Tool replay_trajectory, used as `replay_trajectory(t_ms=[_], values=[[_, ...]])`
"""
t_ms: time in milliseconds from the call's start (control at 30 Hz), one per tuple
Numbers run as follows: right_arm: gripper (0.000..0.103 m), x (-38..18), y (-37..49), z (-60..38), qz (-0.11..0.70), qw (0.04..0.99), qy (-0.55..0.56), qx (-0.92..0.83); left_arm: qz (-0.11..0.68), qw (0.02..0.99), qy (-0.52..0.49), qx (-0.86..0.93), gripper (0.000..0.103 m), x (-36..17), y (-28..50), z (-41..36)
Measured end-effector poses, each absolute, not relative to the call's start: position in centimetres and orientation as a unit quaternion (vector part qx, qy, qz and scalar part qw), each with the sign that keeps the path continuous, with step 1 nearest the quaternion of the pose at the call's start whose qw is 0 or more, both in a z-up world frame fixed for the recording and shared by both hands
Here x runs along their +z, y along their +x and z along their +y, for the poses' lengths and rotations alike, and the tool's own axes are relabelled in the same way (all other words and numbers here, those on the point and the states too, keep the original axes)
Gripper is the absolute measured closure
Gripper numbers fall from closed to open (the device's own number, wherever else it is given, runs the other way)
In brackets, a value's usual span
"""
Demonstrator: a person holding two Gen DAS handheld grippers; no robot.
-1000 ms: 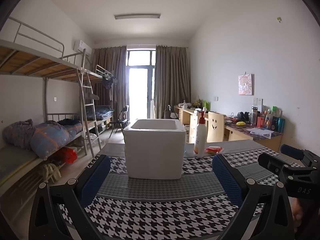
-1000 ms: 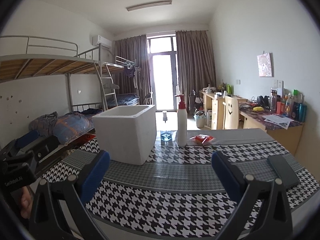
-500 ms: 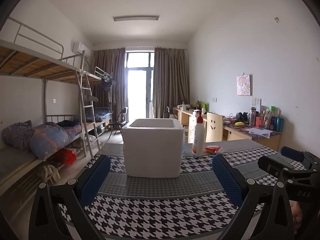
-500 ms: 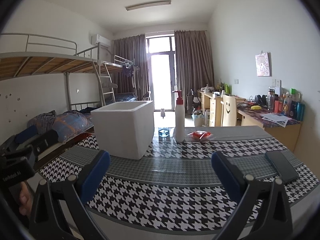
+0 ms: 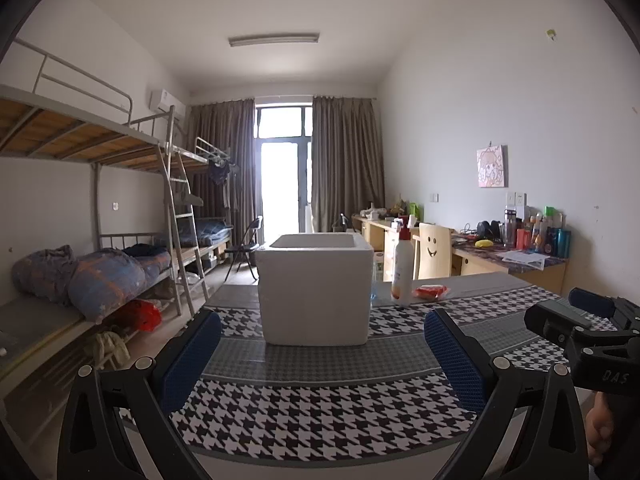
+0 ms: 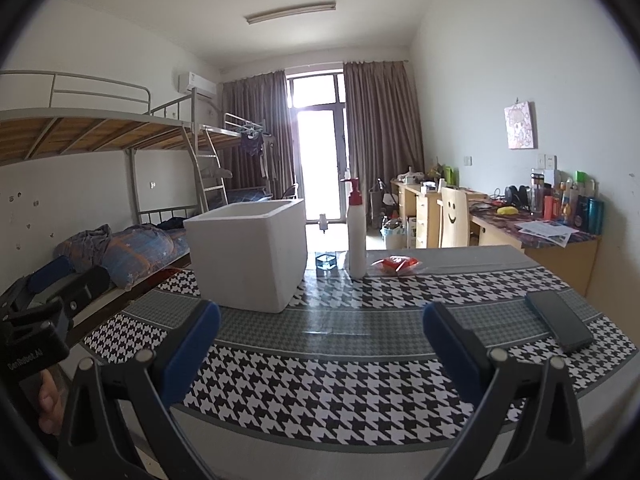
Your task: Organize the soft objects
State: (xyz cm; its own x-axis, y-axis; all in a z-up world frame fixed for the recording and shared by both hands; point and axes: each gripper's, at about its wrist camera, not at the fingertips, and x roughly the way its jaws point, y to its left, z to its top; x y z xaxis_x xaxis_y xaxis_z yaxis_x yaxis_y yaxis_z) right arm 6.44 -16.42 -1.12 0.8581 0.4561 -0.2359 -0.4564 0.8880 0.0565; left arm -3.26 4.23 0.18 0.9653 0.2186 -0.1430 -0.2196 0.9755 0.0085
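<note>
White foam box (image 5: 316,292) upright at centre of houndstooth table (image 5: 320,408) – open top, contents hidden. Pump bottle (image 5: 401,266) and red packet (image 5: 431,292) just right. Left gripper (image 5: 322,356) and right gripper (image 6: 321,354) – fingers wide, empty.

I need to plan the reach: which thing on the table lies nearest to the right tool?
The dark phone, lying flat near the table's right edge. The foam box, pump bottle and red packet sit farther back.

The right claw (image 6: 320,328) hangs wide apart over the houndstooth counter (image 6: 320,392). Ahead stand a white foam box (image 6: 250,256), a pump bottle (image 6: 357,236) and a red packet (image 6: 398,264); a dark phone (image 6: 558,320) lies right.
</note>
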Motion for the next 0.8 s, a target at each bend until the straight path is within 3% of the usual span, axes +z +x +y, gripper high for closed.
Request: replay_trajectory(t_ms=[800], values=[[0.001, -1.8, 5.7, -16.9, 0.123, 0.964, 0.000, 0.236, 0.076, 0.990, -0.001, 0.115, 0.001, -0.2, -4.5, 4.2]])
